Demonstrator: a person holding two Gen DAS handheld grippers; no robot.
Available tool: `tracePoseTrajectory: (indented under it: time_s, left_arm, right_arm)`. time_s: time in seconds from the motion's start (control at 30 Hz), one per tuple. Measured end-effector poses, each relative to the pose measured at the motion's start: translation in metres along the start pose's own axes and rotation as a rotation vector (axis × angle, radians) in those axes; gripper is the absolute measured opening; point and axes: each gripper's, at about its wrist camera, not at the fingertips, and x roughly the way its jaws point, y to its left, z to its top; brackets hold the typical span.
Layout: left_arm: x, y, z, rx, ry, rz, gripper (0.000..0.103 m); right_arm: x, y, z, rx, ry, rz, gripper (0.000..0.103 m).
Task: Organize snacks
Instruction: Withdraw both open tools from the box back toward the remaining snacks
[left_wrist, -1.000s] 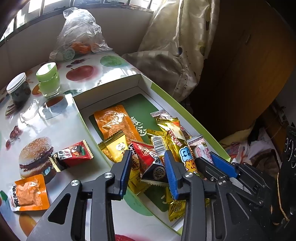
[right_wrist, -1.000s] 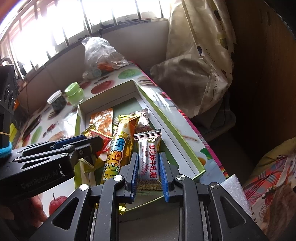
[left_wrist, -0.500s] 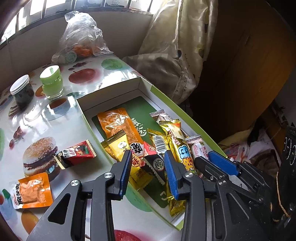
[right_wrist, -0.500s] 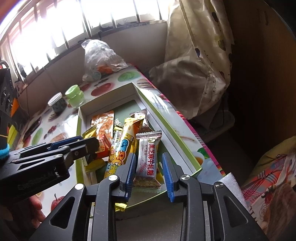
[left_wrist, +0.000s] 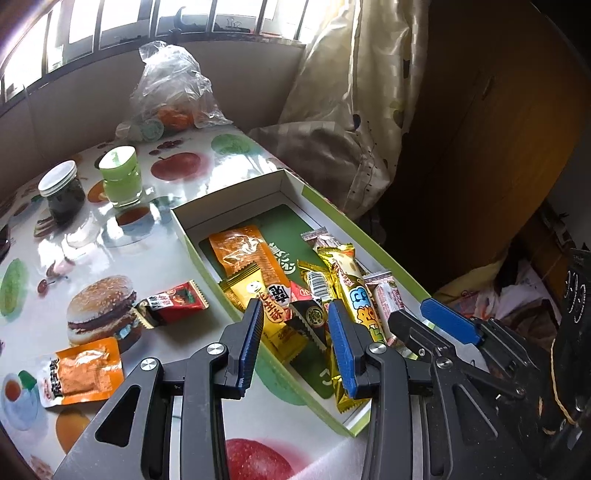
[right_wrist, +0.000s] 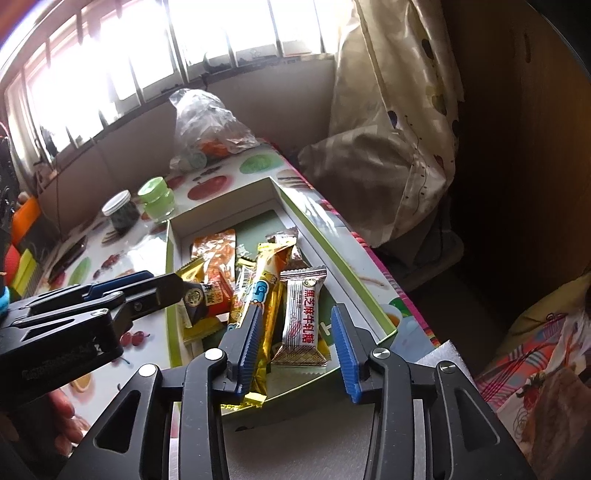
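A white cardboard box with a green rim (left_wrist: 236, 195) sits on the fruit-print table and holds a heap of snack packets. My right gripper (right_wrist: 295, 317) hovers at the box's near end with its jaws opening. A white candy bar with red lettering (right_wrist: 301, 321) lies between them, clear of both pads, next to a long gold bar (right_wrist: 266, 280). My left gripper (left_wrist: 295, 314) hangs part open over a black triangular packet (left_wrist: 312, 319) and grips nothing. On the table left of the box lie a red packet (left_wrist: 173, 301) and an orange packet (left_wrist: 81, 369).
A green jar (left_wrist: 120, 177) and a dark jar with a white lid (left_wrist: 61, 192) stand behind the box, and a clear plastic bag (left_wrist: 170, 92) sits by the wall. A curtain (left_wrist: 351, 110) hangs past the table's right edge. A hand (right_wrist: 62, 410) holds the left gripper.
The right jaws have spread and let go of the white candy bar, which now lies in the box. The left gripper has lifted a little, its gap unchanged.
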Motion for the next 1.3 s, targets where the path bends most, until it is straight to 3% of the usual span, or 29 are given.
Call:
tracePoseTrajectory:
  time_s: [0.77,1.3]
  left_arm:
    - [-0.041,0.029,-0.021,-0.034,-0.065,0.053,0.038]
    - [-0.06,0.063,-0.037,-0.068,-0.092,0.108,0.038]
  right_arm:
    - [-0.024,0.037,-0.003,-0.065,-0.046,0.052,0.04]
    - [-0.017,0.073,-0.007,-0.132,-0.032,0.096,0.043]
